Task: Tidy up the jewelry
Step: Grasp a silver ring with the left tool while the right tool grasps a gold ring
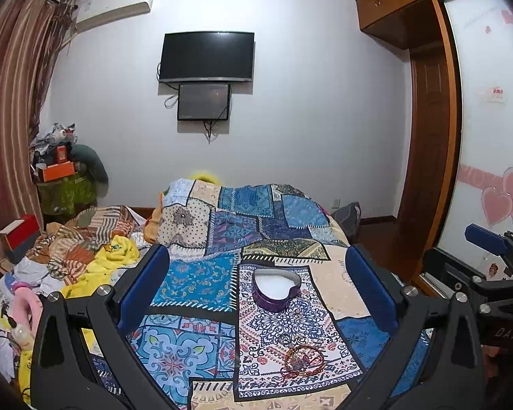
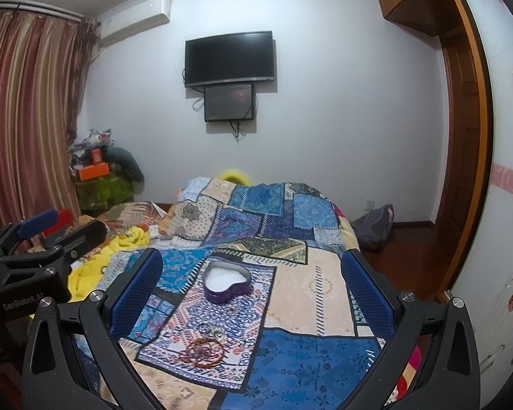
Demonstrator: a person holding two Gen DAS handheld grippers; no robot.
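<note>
Both grippers, left [image 1: 256,294] and right [image 2: 251,294], hung wide and empty over a patchwork bed [image 2: 321,287]. A purple heart tin [image 2: 227,282] lay beyond tangled bracelets [image 2: 201,352]. The left one read "GenRobot.AI".

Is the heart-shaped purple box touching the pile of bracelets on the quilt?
Apart. The right wrist view shows the box beyond the bracelets, with patterned quilt between them.

Heart-shaped tin [image 2: 226,282] beyond tangled bracelets [image 2: 201,352]
</note>
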